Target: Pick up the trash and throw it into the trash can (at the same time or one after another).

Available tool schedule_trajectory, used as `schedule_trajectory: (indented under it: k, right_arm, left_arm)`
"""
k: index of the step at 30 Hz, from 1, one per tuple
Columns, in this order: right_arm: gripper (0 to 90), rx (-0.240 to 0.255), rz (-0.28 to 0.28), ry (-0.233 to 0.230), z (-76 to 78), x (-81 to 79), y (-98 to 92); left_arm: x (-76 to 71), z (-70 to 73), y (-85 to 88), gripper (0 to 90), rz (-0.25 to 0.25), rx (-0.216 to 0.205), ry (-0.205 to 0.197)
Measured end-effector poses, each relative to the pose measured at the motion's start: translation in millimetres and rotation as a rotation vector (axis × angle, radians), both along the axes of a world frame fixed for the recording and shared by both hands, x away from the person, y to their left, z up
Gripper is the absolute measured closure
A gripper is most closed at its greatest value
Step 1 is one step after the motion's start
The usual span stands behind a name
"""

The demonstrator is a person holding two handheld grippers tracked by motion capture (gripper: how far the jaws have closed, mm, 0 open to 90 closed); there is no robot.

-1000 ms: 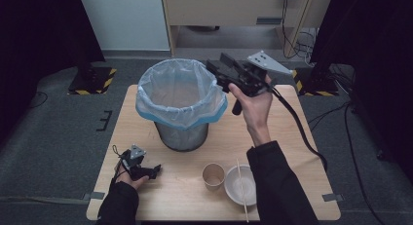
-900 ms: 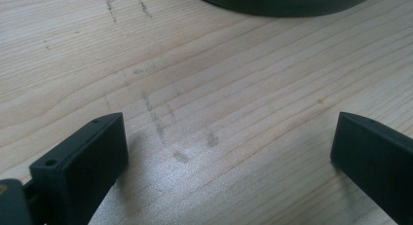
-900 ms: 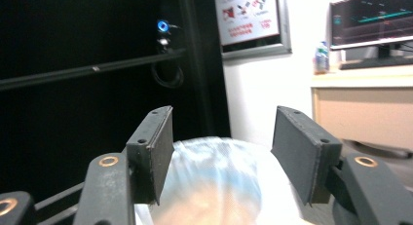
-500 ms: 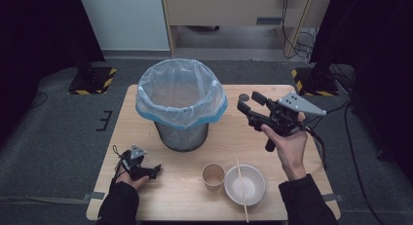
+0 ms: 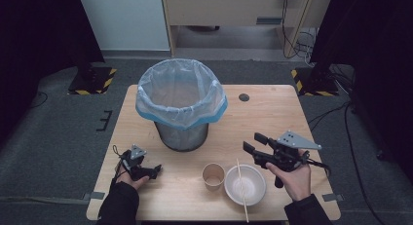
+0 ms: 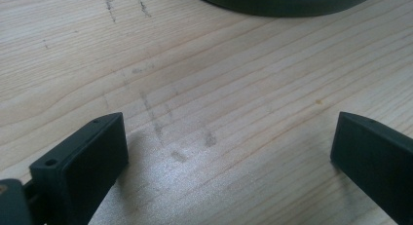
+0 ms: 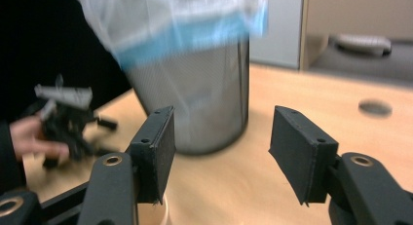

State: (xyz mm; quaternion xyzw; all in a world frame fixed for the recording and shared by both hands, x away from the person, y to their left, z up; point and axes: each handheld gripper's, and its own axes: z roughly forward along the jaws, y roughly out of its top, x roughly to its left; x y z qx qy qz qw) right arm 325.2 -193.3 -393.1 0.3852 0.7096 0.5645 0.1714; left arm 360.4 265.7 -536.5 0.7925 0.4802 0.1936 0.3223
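Clearing the table [image 5: 272, 105] into the bin [image 5: 181, 103] looks partly done, as I judge it: three items are left in front of the bin, and what already lies inside the bag cannot be made out. The right tongs [image 5: 252, 142] hang empty on the near right side of the bin, just above and beside the white bowl [image 5: 245, 184]; the jaws stand well apart with nothing between them, and they have just been closing a little. In the right gripper view those tongs [image 7: 221, 154] look toward the mesh wall of the bin [image 7: 199, 108], with the rim of the paper cup [image 7: 160, 213] showing beneath the left jaw. The left tongs [image 5: 155, 170] rest on the table at the near left of the bin, open and holding nothing; the left gripper view shows them [image 6: 229, 159] over bare wood with the bin's base [image 6: 282, 2] just ahead.

Left to do, by my reading: the bowl, the stick across it and the cup are yet to be picked up and dropped in.

Count: one bin with one blue-edged bag, one paper cup [image 5: 213, 175] directly before the bin, one white bowl to the cup's right, one wooden stick [image 5: 241, 188] lying across the bowl, two tongs
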Motion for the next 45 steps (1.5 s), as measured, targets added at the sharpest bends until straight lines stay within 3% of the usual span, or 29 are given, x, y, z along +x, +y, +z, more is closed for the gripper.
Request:
schedule_trajectory:
  k: [10, 17, 23, 37, 45]
  right_arm:
    - [45.4, -0.114, -0.003, 0.127, -57.2, -15.7, 1.1]
    - [49.7, -0.154, -0.005, 0.191, -74.6, -20.5, 12.6]
    - [54.2, -0.233, -0.003, 0.261, -90.4, -22.1, 23.3]
    - [65.3, -0.288, 0.003, 0.333, -96.4, -19.0, 27.3]
    - [71.2, -0.308, 0.005, 0.342, -96.1, -17.2, 26.3]
  left_arm:
    - [0.1, 0.0, 0.1, 0.0, -0.001, -0.001, 0.0]
    - [0.1, 0.0, 0.1, 0.0, -0.002, -0.001, 0.0]
    - [0.1, 0.0, 0.1, 0.0, -0.001, -0.001, 0.0]
    - [0.1, 0.0, 0.1, 0.0, -0.002, -0.001, 0.0]
    - [0.1, 0.0, 0.1, 0.0, -0.001, -0.001, 0.0]
